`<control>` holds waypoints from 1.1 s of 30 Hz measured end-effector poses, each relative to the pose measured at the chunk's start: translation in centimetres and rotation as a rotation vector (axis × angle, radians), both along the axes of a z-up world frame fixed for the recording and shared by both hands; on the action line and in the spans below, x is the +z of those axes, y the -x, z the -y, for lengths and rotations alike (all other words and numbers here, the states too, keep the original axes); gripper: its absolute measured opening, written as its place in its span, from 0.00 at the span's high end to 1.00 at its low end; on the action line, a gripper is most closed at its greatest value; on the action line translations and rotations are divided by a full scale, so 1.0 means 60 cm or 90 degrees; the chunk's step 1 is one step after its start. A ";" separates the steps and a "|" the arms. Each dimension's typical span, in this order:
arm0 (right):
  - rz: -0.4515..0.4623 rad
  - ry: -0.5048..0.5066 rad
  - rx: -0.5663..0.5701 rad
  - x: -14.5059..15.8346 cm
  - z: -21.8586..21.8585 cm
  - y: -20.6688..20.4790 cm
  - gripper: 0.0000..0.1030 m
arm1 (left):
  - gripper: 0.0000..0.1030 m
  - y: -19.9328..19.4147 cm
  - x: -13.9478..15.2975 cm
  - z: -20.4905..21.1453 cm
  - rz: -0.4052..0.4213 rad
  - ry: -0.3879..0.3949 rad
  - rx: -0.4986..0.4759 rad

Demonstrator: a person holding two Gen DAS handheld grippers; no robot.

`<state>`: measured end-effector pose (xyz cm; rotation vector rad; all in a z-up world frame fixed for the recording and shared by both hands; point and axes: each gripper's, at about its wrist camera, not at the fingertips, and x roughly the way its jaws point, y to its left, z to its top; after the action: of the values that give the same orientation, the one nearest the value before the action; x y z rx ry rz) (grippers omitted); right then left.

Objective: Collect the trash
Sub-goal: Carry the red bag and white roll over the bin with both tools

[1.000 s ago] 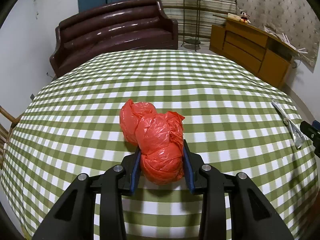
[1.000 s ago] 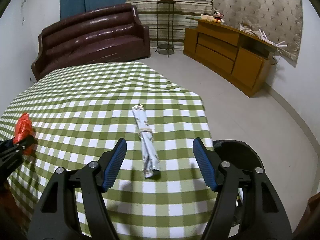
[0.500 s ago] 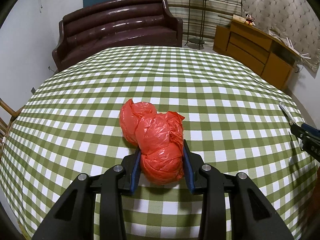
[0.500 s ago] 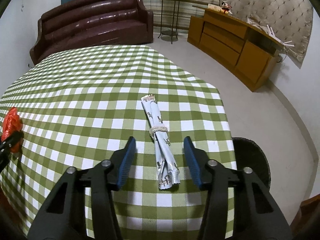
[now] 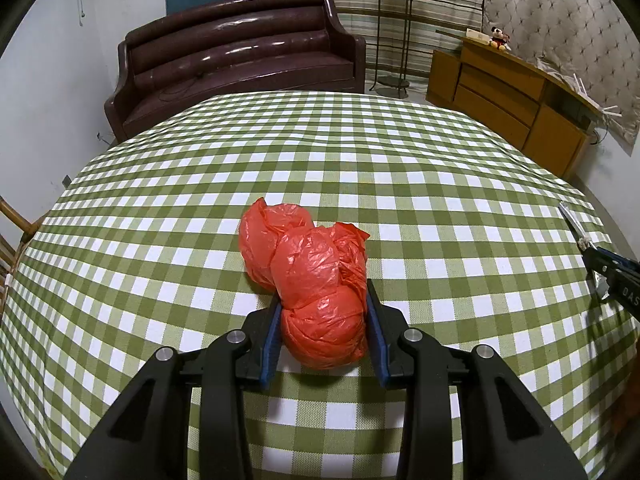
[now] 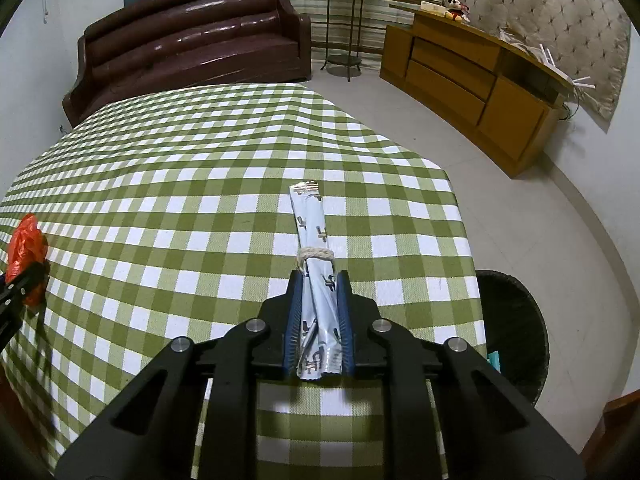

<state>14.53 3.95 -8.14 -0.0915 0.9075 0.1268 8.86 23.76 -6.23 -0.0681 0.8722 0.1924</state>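
Right claw [image 6: 318, 312] now closed on one wrapper bundle [image 6: 316, 280], left claw [image 5: 323, 320] gripping one red bag [image 5: 316, 280]

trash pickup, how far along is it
Both pieces are gripped, neither binned. The left gripper is shut on the red bag; the right gripper is shut on the tied wrapper. Left: carrying both to the black bin beside the table.

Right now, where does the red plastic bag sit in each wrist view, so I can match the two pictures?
Left wrist view: the red plastic bag sits low centre, squeezed between the left gripper jaws on the checked tablecloth.
Right wrist view: it shows at the far left edge.
Shared landmark: the brown sofa behind the table.
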 end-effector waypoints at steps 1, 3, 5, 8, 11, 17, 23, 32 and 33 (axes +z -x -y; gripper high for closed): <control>0.001 0.001 0.000 0.000 -0.001 0.002 0.83 | 0.64 0.000 0.000 0.001 0.000 -0.001 0.000; 0.003 0.001 0.000 0.000 -0.002 0.005 0.84 | 0.64 0.000 0.000 0.000 0.001 -0.001 0.000; 0.005 0.001 0.000 -0.001 -0.002 0.009 0.84 | 0.64 0.000 0.000 0.000 0.001 0.000 0.000; 0.006 0.000 0.000 -0.002 -0.003 0.015 0.84 | 0.64 0.000 0.000 0.001 0.000 0.001 0.000; 0.006 -0.001 0.001 -0.002 -0.004 0.020 0.84 | 0.64 -0.001 -0.001 0.001 0.001 0.001 0.000; 0.012 -0.006 0.000 0.001 -0.008 0.039 0.84 | 0.64 -0.001 0.000 0.001 0.002 0.003 0.001; 0.020 -0.013 -0.004 0.011 -0.004 0.058 0.85 | 0.64 0.003 0.002 0.002 0.006 0.008 0.003; 0.030 -0.024 -0.010 0.023 0.006 0.094 0.85 | 0.64 0.020 0.008 0.006 0.019 0.015 -0.006; 0.032 -0.026 -0.010 0.025 0.006 0.099 0.85 | 0.64 0.021 0.010 0.006 0.021 0.016 -0.006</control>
<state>8.61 3.59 -6.64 -0.0496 0.8552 0.1277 7.57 23.37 -5.61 -0.0903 0.8423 0.1711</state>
